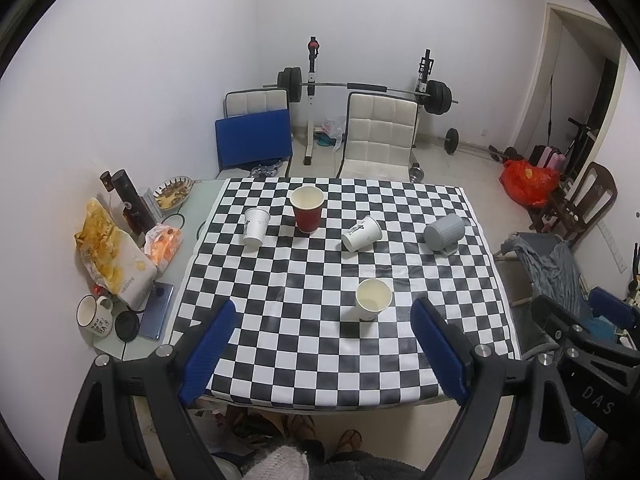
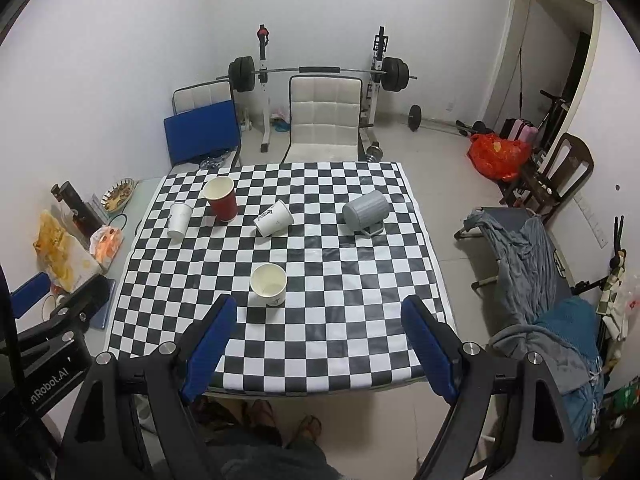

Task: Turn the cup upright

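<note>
On the checkered tablecloth (image 1: 312, 344) (image 2: 344, 344) a white paper cup (image 1: 373, 299) (image 2: 268, 284) stands upright near the front. A red cup (image 1: 307, 208) (image 2: 220, 198) stands upright at the back. A white paper cup (image 1: 361, 233) (image 2: 274, 219) lies on its side mid-table. Another white cup (image 1: 255, 226) (image 2: 178, 219) stands upside down at the left. A grey ribbed mug (image 1: 445, 234) (image 2: 367, 213) lies on its side at the right. My left gripper (image 1: 323, 312) and right gripper (image 2: 319, 307) are both open and empty, above the table's front edge.
Snack bags (image 1: 114, 258), a dark bottle (image 1: 130, 202), a white mug (image 1: 94, 314) and a bowl (image 1: 174, 194) crowd the table's left strip. Two white chairs (image 1: 378, 136) and a barbell rack stand behind. A cot with clothes (image 2: 532, 264) stands right.
</note>
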Tool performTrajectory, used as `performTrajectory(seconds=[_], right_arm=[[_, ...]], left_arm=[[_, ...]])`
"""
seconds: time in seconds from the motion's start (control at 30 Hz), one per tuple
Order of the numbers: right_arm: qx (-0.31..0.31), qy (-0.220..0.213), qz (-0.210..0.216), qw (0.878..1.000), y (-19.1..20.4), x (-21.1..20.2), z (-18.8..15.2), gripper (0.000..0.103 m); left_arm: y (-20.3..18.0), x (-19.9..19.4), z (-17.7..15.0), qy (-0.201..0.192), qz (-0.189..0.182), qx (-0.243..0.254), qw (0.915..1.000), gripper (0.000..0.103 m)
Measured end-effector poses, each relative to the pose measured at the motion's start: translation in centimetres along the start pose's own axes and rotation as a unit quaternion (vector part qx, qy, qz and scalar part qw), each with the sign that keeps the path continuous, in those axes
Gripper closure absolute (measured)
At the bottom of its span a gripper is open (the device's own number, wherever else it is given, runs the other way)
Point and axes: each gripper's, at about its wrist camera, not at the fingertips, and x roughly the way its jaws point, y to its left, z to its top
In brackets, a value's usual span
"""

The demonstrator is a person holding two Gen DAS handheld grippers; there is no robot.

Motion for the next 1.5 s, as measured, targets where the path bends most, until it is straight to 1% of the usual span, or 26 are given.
performTrajectory(seconds=[0.27,0.6,1.03,1.5], right_arm=[[-0.001,-0.004,0.005,1.0,0.0,-0.4,0.0,0.017],[0.002,-0.007,0.007,1.0,0.1,-0.6,0.1,0.017],[-0.004,-0.017,0.008,1.0,0.7,-1.8,1.1,0.017],[-0.004,-0.019,0.008,1.0,0.8,-2.0,0.9,0.017]], left_arm=[[0.1,-0.4,-0.1,-0.006,0.009,-0.01,0.9999,0.014],[-0.1,-0.9,0.1,-0.007,0.002,-0.013,0.9999,0.014],[-0.3,-1.9,0.3,-0.014,-0.004,-0.012,0.9998,0.014],[-0.3,-2.5,0.4,-0.017,-0.007,-0.012,0.9998,0.014]])
